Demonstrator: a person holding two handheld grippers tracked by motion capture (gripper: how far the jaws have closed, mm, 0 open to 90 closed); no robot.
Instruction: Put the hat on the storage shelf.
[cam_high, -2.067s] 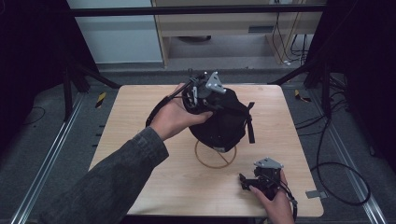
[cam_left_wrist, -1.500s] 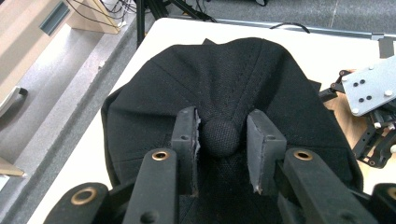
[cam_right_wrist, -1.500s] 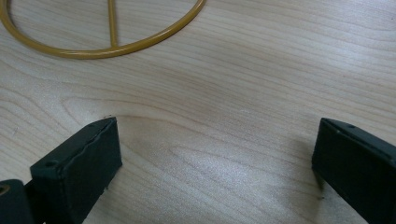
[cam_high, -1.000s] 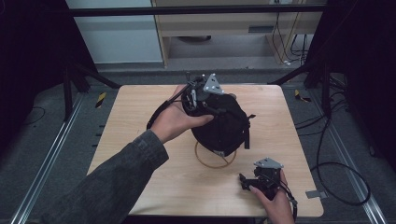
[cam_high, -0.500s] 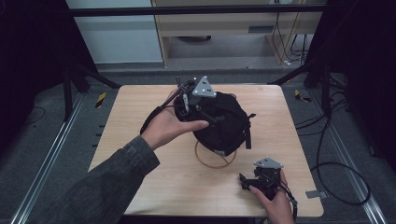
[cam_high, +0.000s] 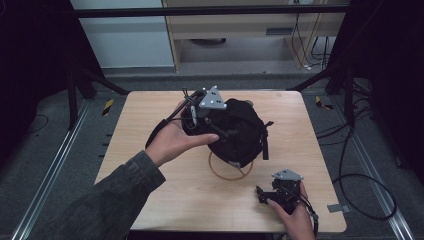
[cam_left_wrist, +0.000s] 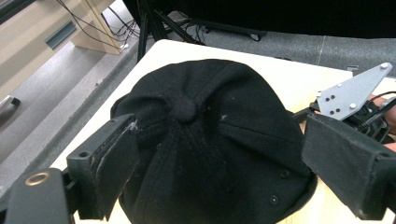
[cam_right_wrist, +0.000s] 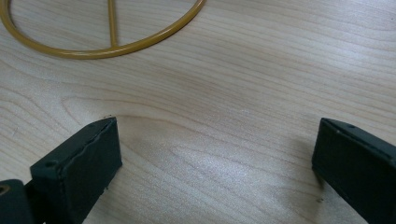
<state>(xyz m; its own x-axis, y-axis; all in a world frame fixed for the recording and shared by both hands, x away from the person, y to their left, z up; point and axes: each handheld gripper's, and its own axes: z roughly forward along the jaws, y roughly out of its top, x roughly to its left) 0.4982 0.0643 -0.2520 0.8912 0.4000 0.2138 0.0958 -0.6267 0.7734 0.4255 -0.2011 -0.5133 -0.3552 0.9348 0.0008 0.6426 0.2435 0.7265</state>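
A black cap (cam_high: 240, 131) sits on a thin gold wire stand whose ring base (cam_high: 227, 172) lies on the wooden table (cam_high: 150, 165). My left gripper (cam_high: 215, 125) hovers at the cap's left side. Its jaws have just been opening and now stand wide apart. In the left gripper view the cap's crown and top button (cam_left_wrist: 183, 108) lie below and between the jaws of the left gripper (cam_left_wrist: 219, 135), and the pads (cam_left_wrist: 116, 163) are clear of the fabric. My right gripper (cam_high: 265, 192) rests open near the table's front right, over bare wood (cam_right_wrist: 215, 154).
In the right gripper view the gold ring (cam_right_wrist: 140, 39) curves just ahead of the jaws. The other hand's grey plate (cam_left_wrist: 355, 91) shows beyond the cap in the left gripper view. Black frame posts (cam_high: 345, 80) and floor cables (cam_high: 360, 180) surround the table.
The left gripper's jaws have come off the cap and spread wide, and the hand has drawn a little to the left. The cap stays on its stand. The right gripper has not moved.
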